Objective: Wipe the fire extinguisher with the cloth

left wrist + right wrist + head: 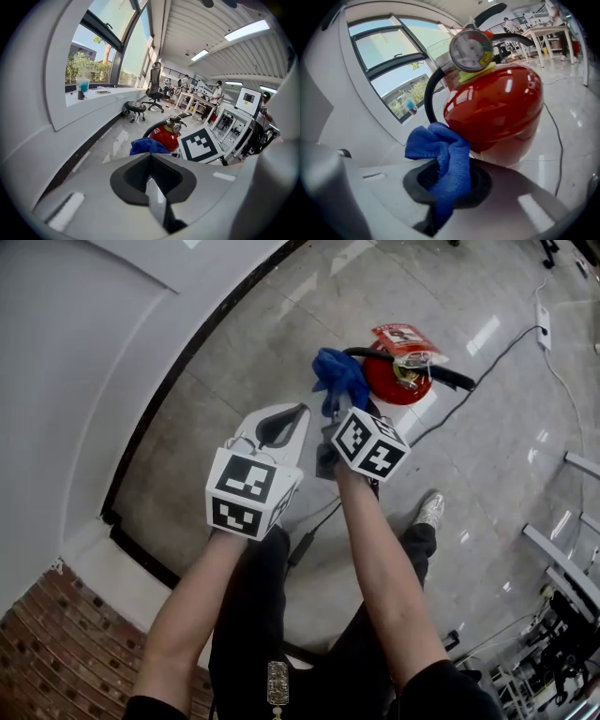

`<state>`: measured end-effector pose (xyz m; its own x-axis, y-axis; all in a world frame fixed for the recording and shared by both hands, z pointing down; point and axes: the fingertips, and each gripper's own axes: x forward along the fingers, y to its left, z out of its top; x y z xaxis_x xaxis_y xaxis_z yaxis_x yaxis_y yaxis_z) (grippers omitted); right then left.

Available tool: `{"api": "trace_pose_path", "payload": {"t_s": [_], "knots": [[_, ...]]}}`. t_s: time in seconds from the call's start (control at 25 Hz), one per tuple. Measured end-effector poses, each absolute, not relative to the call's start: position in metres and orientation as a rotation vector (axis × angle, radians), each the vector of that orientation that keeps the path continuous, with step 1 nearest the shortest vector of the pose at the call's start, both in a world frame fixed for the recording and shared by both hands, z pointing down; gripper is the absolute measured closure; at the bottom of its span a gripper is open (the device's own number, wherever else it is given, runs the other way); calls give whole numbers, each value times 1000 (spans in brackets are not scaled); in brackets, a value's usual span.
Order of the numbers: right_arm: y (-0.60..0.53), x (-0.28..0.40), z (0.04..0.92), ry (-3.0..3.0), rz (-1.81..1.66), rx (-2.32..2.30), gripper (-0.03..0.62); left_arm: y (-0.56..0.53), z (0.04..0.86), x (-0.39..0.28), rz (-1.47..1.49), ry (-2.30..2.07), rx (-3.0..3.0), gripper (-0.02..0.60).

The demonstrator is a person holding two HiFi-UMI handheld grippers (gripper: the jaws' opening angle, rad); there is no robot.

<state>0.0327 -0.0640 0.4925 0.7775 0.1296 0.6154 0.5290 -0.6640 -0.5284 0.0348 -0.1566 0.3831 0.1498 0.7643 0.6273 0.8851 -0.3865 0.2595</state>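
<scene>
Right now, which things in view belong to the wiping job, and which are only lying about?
Job:
- extinguisher
- cloth
- right gripper, shut on the cloth

Lying about:
- cable on the floor
- power strip
- chair
- cup
- left gripper, shut on nothing and idle

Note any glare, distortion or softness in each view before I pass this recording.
Head view: white glare streaks the glossy floor, but the fire extinguisher reads sharp. Left gripper view: strong fisheye bending, black corners, bright windows. Right gripper view: highlights on the extinguisher's red body, cloth crisp.
</scene>
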Motion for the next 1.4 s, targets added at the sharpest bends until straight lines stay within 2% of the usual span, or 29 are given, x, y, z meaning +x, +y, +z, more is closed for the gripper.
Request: {"api": "trace_pose_path", "payload": {"t_s": [0.6,0.8,1.04,1.4], "knots": [[17,-69,513,-421,-872,-2332,565,-103,427,-38,-1174,-1584,-2298,575],[70,-72,524,-487,-872,-2344,565,-99,434,-51,-1176,-1566,-2307,575],[115,-62,540,-571,-856,-2365,565,-93,451,-36,-1146,-1540,-2321,575],[62,-79,569,-552,-924,-2328,565,-101,463,-33,-1123,-1596,-2282,575]]}}
